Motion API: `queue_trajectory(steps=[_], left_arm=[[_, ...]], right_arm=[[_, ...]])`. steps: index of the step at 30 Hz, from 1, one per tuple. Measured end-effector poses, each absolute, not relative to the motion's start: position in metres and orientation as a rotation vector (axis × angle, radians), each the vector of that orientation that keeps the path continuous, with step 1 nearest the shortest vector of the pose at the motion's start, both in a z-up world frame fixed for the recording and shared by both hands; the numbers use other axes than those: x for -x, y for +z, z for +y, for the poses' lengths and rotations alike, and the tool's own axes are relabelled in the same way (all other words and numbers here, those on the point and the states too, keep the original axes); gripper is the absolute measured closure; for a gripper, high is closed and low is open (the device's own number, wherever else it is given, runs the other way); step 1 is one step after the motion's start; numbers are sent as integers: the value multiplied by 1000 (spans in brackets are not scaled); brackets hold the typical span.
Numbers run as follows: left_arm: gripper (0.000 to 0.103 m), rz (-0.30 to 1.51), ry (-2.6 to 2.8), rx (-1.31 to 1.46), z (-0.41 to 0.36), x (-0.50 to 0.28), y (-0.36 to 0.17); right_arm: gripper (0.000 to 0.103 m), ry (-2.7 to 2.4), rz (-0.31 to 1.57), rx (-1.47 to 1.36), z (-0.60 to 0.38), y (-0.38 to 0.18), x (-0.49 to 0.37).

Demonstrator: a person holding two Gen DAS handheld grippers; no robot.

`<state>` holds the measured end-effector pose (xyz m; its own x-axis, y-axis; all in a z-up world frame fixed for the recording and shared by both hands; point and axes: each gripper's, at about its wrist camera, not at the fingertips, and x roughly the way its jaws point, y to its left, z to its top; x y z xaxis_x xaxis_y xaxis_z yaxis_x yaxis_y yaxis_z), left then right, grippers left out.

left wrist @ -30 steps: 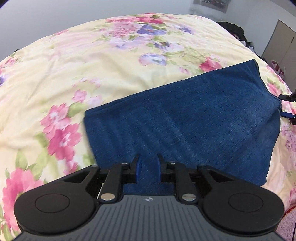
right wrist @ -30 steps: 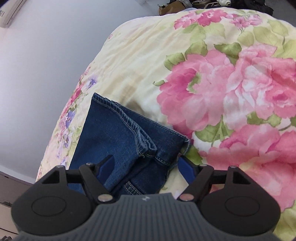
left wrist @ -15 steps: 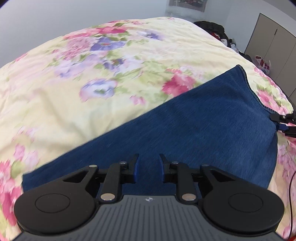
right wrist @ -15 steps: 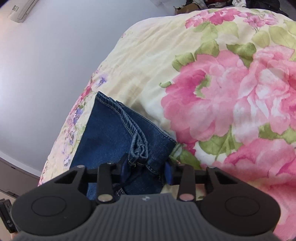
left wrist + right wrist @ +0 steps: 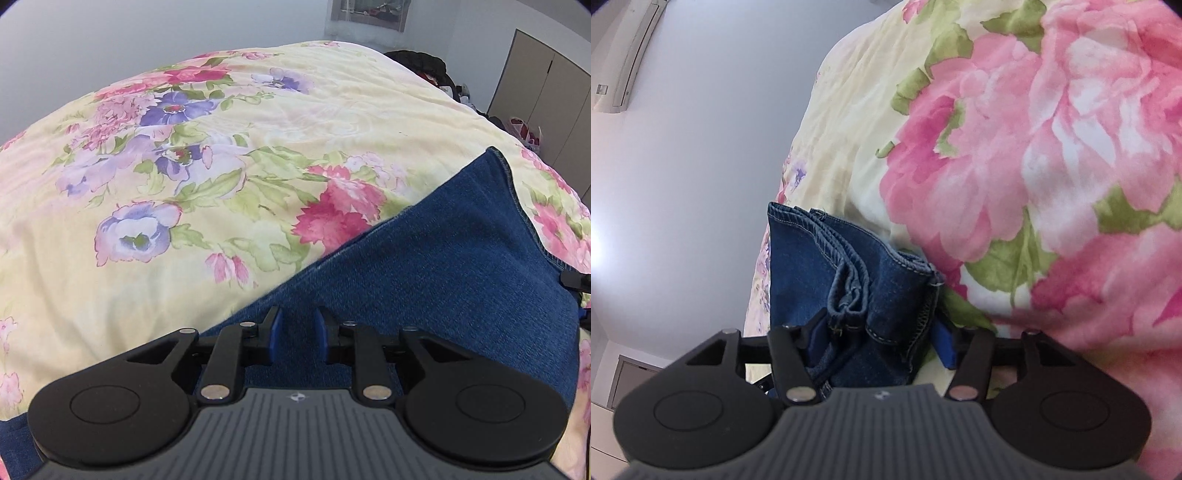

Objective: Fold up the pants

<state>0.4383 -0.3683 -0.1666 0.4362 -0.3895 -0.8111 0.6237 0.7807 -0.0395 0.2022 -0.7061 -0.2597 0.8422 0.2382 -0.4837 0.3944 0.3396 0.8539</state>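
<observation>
The blue denim pants (image 5: 454,266) lie flat on the flowered bed cover (image 5: 229,155), reaching toward the bed's right edge in the left wrist view. The left hand-held gripper (image 5: 297,328) hangs over the denim, jaws narrowly parted with nothing pinched between them. The right hand-held gripper (image 5: 879,334) has just been widening its jaws; the bunched waistband end of the pants (image 5: 849,266) sits between them, and whether the blue pads (image 5: 943,341) press it I cannot tell.
</observation>
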Motion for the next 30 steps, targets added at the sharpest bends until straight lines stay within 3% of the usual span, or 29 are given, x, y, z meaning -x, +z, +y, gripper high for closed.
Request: queue_trajectory(steps=[3,6,15,17,21,25,30], left_arm=[[76,922,-632,-289,-371,-441,-172],[76,920,-615,-282,-371,-438,-169],[77,963,-769,-265,-352,-358,-153],[87,962,-787,-261,-352,-338,-154],[90,986,-791,-253,-354,-319,-154],[88,1039,-840,-262,-348,-308,-144],[87,968,-792,-254,-299,-309,-102]], right_arm=[[70,-112,587,-1183,-701,-251,-207],[74,-104,578,-1112,-696,-235,-213],[76,-96,582,-949,-686,-177,-224],[77,-105,583,-927,-683,-169,-224],[78,-112,585,-857,-671,-148,-223],[81,-100,574,-761,-651,-118,-224],[83,-71,535,-615,-614,-76,-225]])
